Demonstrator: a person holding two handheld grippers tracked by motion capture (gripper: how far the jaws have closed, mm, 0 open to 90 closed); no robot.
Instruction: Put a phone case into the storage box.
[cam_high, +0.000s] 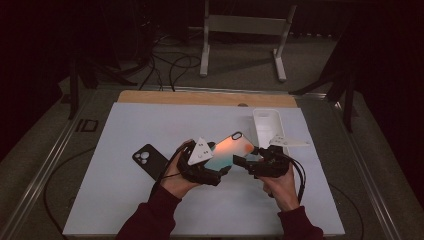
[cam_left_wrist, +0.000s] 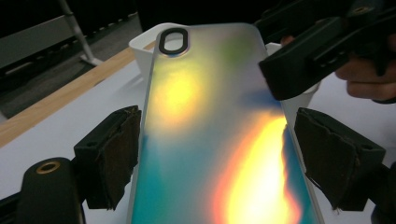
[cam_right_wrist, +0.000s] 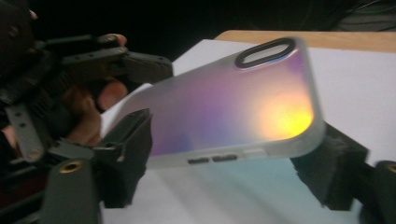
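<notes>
High view: the left gripper (cam_high: 220, 172) clamps the iridescent translucent plastic phone case (cam_high: 231, 149) by its long edges, above the table's (cam_high: 150, 120) right half. The right gripper (cam_high: 239, 161) straddles it, pads apparently not yet pressing. Judged light, slippery, slightly flexible; grip across the side rims.

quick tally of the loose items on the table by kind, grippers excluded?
Iridescent phone case, held up between the left gripper and the right gripper: 1
Black phone case, lying flat on the white mat: 1
White tray, at the far right of the mat: 1
Total: 3
</notes>
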